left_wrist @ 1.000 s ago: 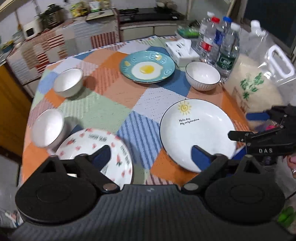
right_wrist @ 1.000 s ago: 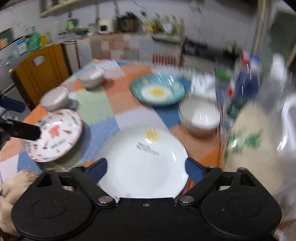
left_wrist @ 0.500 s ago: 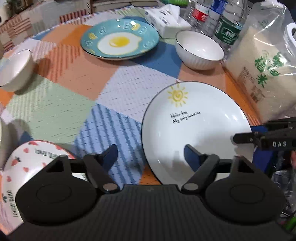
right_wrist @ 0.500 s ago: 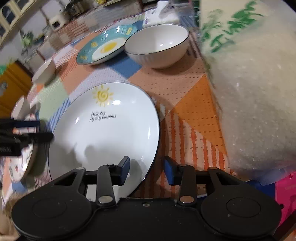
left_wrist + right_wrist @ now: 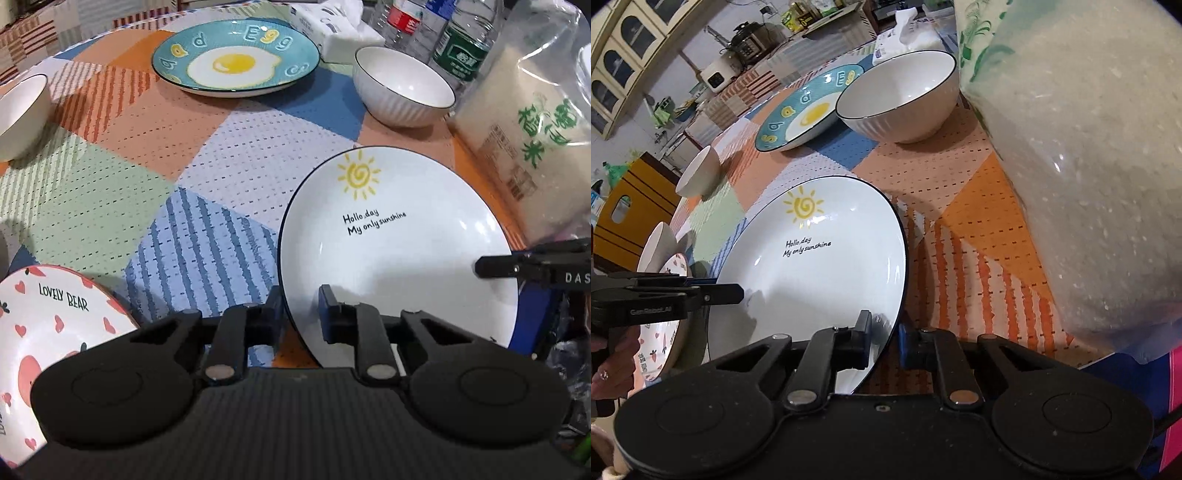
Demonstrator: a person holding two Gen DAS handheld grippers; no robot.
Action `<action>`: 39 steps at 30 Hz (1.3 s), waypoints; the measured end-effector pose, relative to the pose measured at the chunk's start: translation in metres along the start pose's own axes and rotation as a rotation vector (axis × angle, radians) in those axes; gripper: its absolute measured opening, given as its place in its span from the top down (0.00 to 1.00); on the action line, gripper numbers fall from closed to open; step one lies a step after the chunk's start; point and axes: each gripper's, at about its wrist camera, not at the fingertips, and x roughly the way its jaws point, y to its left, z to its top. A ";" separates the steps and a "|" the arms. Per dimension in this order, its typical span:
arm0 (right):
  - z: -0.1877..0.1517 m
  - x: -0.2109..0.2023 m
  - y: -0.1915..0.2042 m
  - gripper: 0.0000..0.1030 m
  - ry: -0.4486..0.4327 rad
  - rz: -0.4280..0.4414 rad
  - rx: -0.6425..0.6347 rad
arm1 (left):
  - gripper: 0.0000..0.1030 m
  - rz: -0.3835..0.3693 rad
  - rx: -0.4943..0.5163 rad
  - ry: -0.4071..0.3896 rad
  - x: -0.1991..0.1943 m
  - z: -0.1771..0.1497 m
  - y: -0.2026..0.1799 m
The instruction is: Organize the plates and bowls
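A white sun plate (image 5: 399, 243) reading "Hollo,day My only sunshine" lies on the patchwork table. My left gripper (image 5: 301, 314) is shut on its near left rim. My right gripper (image 5: 884, 341) is shut on its right rim, and the plate shows in the right wrist view (image 5: 812, 273) too. A blue egg plate (image 5: 236, 59) sits at the back. A white ribbed bowl (image 5: 404, 92) stands behind the sun plate. A pink "Lovely Bear" plate (image 5: 48, 343) lies at the near left. Another white bowl (image 5: 22, 114) stands at the far left.
A big bag of rice (image 5: 532, 147) stands close to the sun plate's right side. Water bottles (image 5: 461, 40) and a tissue pack (image 5: 336, 22) stand at the back right. A wooden chair (image 5: 631, 210) is beyond the table's left edge.
Both grippers have moved in and closed on opposite rims of the sun plate; half a second ago they were open around it.
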 end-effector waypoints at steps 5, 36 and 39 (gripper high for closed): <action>0.007 0.001 0.001 0.82 0.027 0.005 -0.009 | 0.82 -0.027 -0.093 0.003 -0.001 0.004 0.012; 0.093 0.079 0.071 0.81 0.039 0.022 -0.235 | 0.80 0.160 -0.191 0.042 0.008 0.038 0.087; 0.089 0.081 0.071 0.79 0.019 0.005 -0.236 | 0.79 0.165 -0.158 0.051 0.009 0.039 0.084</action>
